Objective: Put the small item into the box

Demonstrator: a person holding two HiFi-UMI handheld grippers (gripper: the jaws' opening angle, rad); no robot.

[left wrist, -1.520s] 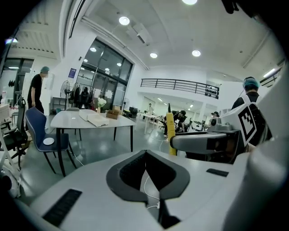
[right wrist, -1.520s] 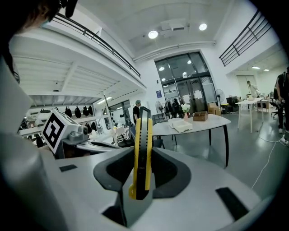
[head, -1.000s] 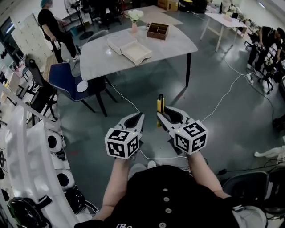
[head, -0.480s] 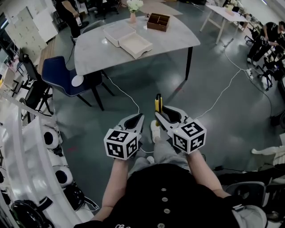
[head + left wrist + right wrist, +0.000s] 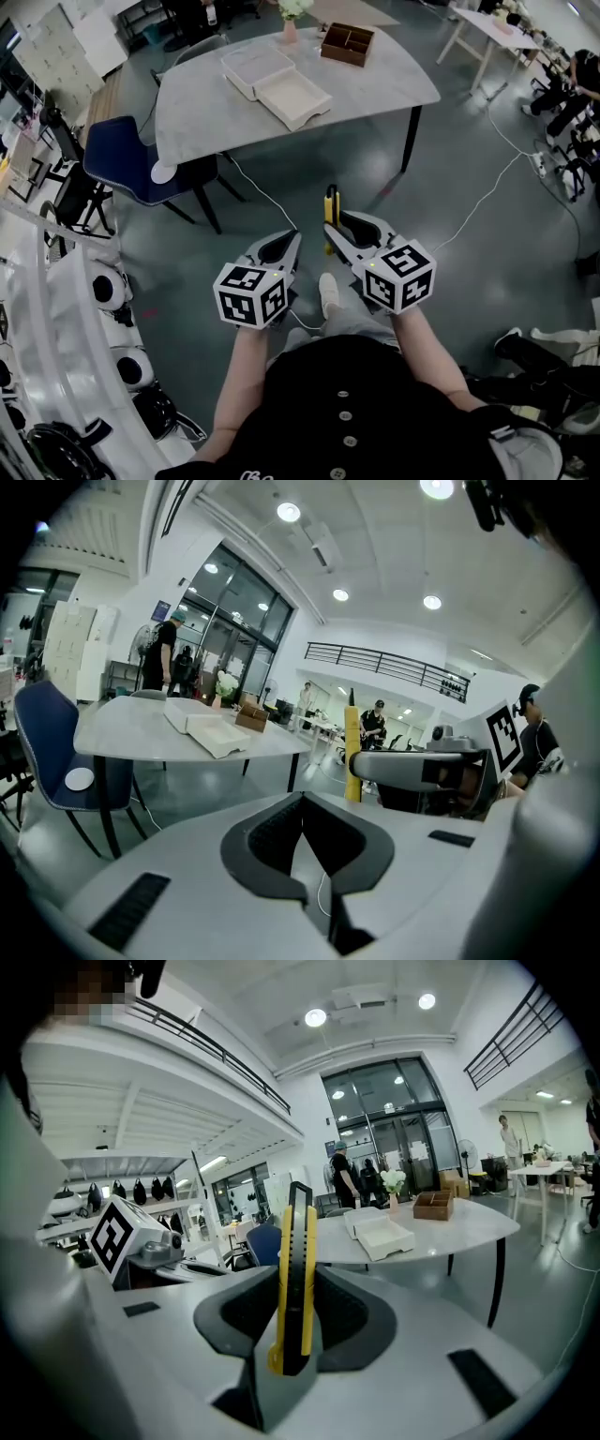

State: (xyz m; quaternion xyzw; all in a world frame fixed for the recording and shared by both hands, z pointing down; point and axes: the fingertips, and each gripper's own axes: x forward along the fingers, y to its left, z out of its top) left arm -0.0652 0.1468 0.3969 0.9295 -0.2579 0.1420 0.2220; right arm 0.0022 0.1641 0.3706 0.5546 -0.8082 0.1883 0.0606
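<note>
My right gripper (image 5: 330,232) is shut on a yellow and black utility knife (image 5: 330,208), which stands upright between its jaws (image 5: 292,1269). My left gripper (image 5: 294,238) is beside it, shut with nothing in it (image 5: 302,803). Both are held in the air over the grey floor, well short of the table (image 5: 375,94). On the table lie an open white box (image 5: 293,97) with a second white box (image 5: 255,67) behind it, and a wooden box with compartments (image 5: 348,44). The white box (image 5: 386,1234) and wooden box (image 5: 433,1206) also show in the right gripper view.
A blue chair (image 5: 127,169) stands at the table's left end. A white cable (image 5: 258,187) runs over the floor from under the table. White racks (image 5: 56,309) line the left side. A flower vase (image 5: 291,23) stands at the table's far edge.
The table has drawn nearer and shifted in the head view as the person walks toward it. Both grippers keep their pose, the knife still held.
</note>
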